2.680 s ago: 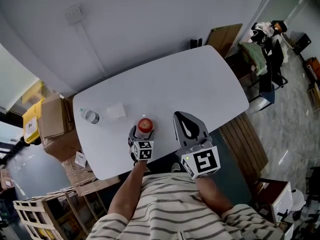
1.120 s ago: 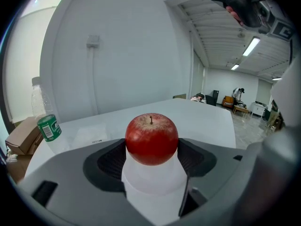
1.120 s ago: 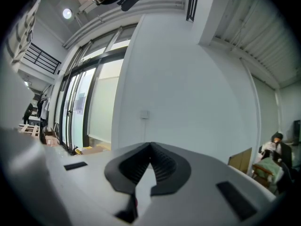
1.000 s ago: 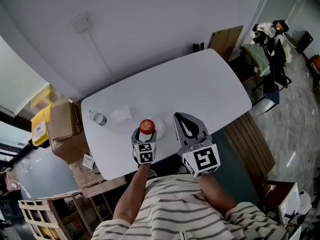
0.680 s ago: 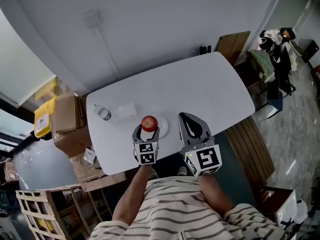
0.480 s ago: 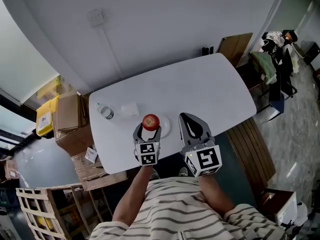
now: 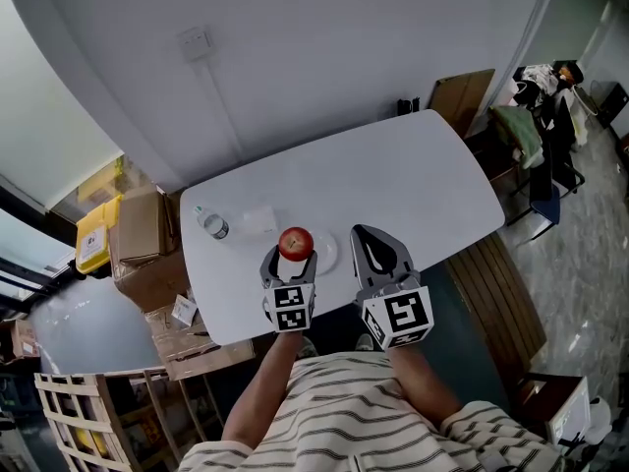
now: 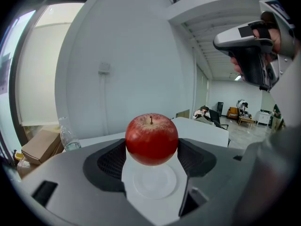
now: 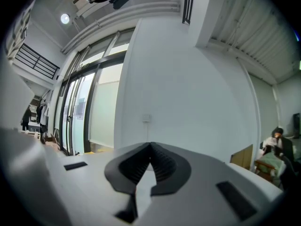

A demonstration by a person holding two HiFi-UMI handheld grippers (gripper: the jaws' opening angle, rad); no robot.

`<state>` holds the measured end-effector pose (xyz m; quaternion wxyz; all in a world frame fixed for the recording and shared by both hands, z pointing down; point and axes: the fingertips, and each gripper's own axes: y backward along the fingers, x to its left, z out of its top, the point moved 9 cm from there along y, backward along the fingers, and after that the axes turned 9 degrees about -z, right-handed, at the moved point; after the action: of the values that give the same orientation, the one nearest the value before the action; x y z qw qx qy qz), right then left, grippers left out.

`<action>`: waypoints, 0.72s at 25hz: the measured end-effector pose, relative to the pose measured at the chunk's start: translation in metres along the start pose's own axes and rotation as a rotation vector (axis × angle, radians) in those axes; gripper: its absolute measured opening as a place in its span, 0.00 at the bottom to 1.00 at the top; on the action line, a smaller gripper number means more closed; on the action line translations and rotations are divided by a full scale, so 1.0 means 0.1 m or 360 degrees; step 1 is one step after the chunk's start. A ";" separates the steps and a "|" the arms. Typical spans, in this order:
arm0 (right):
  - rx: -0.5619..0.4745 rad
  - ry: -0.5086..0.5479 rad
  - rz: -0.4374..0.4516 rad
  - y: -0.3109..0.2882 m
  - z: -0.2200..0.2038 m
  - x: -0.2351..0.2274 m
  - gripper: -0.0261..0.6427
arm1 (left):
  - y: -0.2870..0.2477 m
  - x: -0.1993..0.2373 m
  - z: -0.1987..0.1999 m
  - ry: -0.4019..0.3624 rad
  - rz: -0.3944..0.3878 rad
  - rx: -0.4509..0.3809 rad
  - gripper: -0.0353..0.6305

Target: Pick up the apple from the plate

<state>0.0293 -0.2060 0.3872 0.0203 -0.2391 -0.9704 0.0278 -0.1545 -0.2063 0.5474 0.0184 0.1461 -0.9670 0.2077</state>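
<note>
Red and round, the apple (image 7: 296, 243) sits upright with its stem pointing straight up, so its stem-to-base axis stands vertical; it is barely taller than wide. I see it pinched at its two sides by the pads of the left tool (image 7: 291, 260), whose jaws stand wide apart around it. From the left gripper view the apple hangs clear above the white plate (image 7: 328, 254), which lies bare on the bench (image 7: 413, 185) directly below and slightly to the right of the fruit. To the right, the right tool (image 7: 364, 236) is held level over the near edge of the bench, its jaws pressed together with nothing between them. Left of the plate lies a small white flat item (image 7: 258, 220) that I cannot identify, and further left, near the bench's left end, stands a clear plastic bottle (image 7: 212, 224).
</note>
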 end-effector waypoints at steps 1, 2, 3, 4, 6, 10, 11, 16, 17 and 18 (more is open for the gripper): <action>0.0000 -0.0001 -0.0002 0.00 0.00 0.01 0.06 | 0.02 0.00 0.03 -0.0005 0.0001 -0.0005 0.58; 0.0000 -0.0001 -0.0002 0.01 0.00 0.02 0.06 | 0.05 -0.01 0.07 -0.0009 0.0001 -0.0016 0.58; 0.0002 -0.0001 -0.0002 0.01 0.00 0.03 0.06 | 0.08 -0.01 0.11 -0.0013 0.0002 -0.0032 0.58; 0.0004 -0.0002 -0.0002 0.01 0.00 0.03 0.06 | 0.11 -0.02 0.15 -0.0017 0.0002 -0.0050 0.58; 0.0008 -0.0005 -0.0002 0.01 0.00 0.04 0.06 | 0.16 -0.04 0.24 -0.0028 0.0005 -0.0086 0.58; 0.0007 -0.0013 0.0007 -0.01 -0.01 0.04 0.06 | 0.22 -0.07 0.41 -0.0044 0.0012 -0.0158 0.58; 0.0007 -0.0017 0.0011 -0.01 -0.01 0.04 0.06 | 0.24 -0.08 0.45 -0.0048 0.0015 -0.0173 0.58; 0.0001 -0.0016 0.0025 0.01 0.00 0.04 0.06 | 0.34 -0.13 0.58 -0.0066 0.0027 -0.0225 0.58; 0.0000 -0.0017 0.0027 0.01 0.00 0.03 0.06 | 0.35 -0.14 0.61 -0.0084 0.0031 -0.0233 0.58; 0.0000 -0.0018 0.0029 0.00 0.00 0.03 0.06 | 0.36 -0.16 0.65 -0.0110 0.0035 -0.0240 0.58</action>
<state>0.0267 -0.2041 0.3874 0.0147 -0.2479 -0.9682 0.0294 -0.1486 -0.1967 0.4725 -0.0064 0.1407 -0.9815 0.1294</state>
